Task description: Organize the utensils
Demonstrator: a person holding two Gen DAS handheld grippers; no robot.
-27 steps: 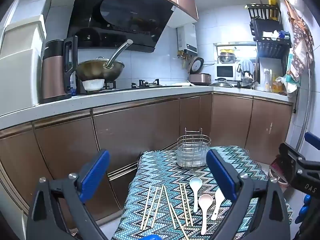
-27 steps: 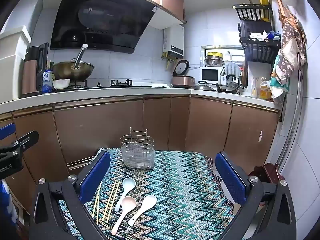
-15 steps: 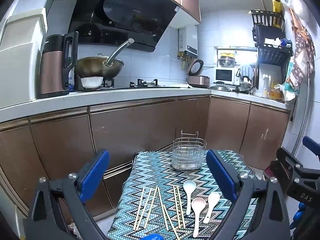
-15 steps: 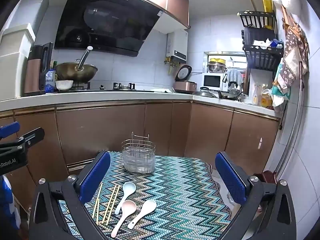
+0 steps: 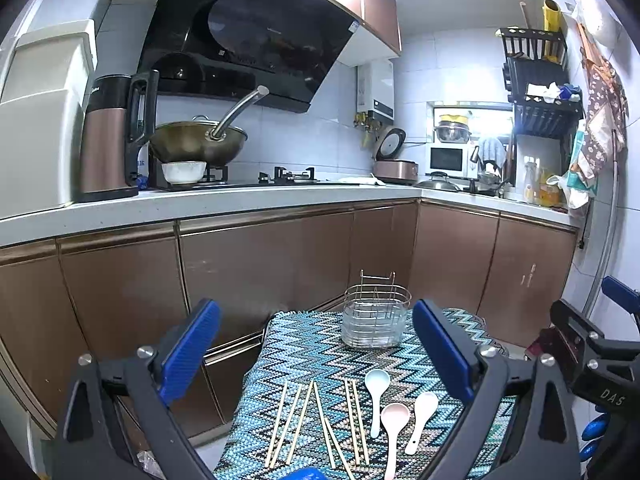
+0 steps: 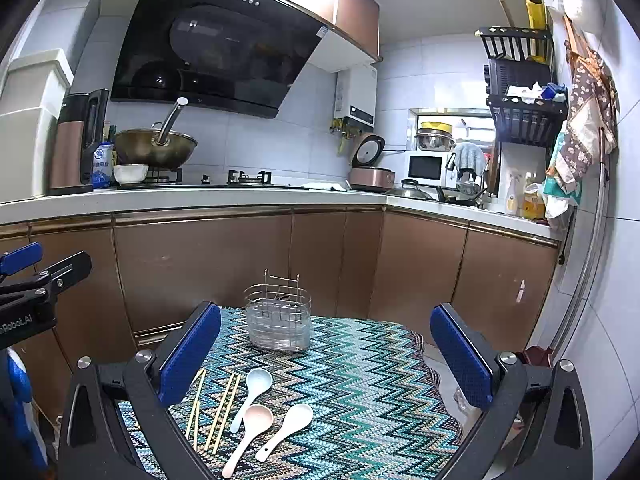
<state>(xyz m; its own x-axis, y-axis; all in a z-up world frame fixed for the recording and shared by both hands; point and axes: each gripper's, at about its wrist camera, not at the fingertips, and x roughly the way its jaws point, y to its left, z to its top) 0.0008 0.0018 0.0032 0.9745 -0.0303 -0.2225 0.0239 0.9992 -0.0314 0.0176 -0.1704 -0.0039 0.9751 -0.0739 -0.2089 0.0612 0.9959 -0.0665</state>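
Your left tool (image 5: 316, 354) and right tool (image 6: 326, 354) both hang spread wide, holding nothing. Low in the frame between the blue pads lie three spoons, pale blue (image 6: 252, 394), pink (image 6: 249, 432) and white (image 6: 286, 430), with thin wooden chopsticks (image 5: 316, 420) fanned just left of them on the zigzag-clothed table (image 6: 360, 380). At centre frame, beyond them, a wire utensil holder (image 6: 279, 322) stands upright. Brown cabinets (image 6: 208, 264) fill the background.

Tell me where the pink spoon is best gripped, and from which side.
Probably mid-handle, from above, fingers straddling it. The pink spoon lies flat on the cloth, bowl up toward the holder. Its thin handle has clear cloth either side; the bowl sits close to the neighbouring spoons.
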